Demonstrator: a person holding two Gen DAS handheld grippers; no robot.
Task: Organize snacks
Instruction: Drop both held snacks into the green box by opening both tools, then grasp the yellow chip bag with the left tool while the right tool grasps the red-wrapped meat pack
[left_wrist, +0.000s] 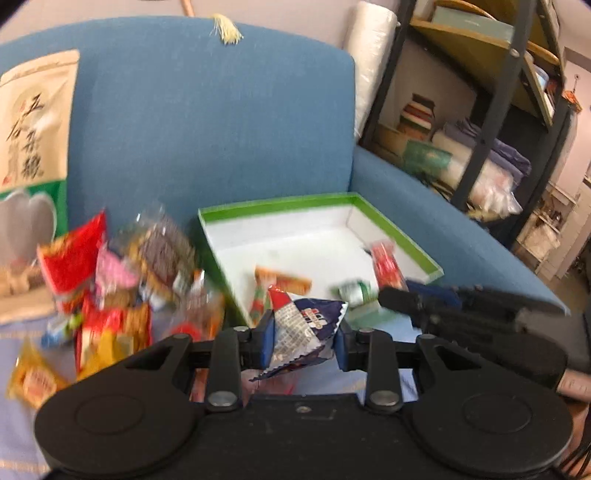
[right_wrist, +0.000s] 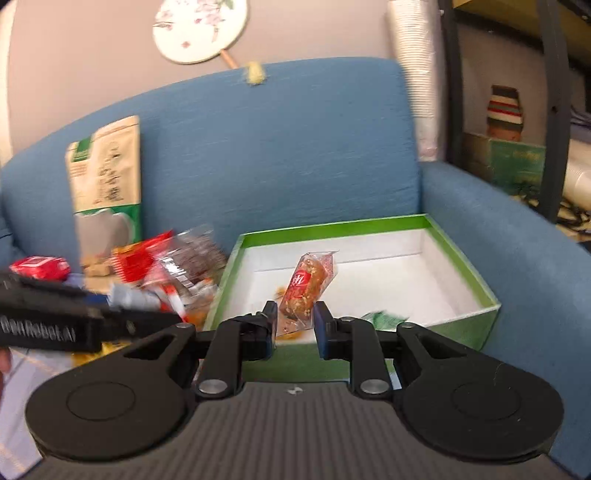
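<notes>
A blue sofa (right_wrist: 280, 147) is seen ahead of both grippers, a green box (right_wrist: 458, 258) on it just beyond them. A navy packet (left_wrist: 303, 332) is clamped in the left gripper (left_wrist: 304, 341), beside the snack pile (left_wrist: 122, 291) at its left. A brown bar (right_wrist: 304, 291) is pinched in the right gripper (right_wrist: 294, 325), above the box.

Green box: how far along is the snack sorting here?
Early. The green box holds only a few small packets. In hand: the left gripper is shut on a dark blue packet, the right gripper on a clear-wrapped brown snack bar. Left: the snack pile beside the box.
</notes>
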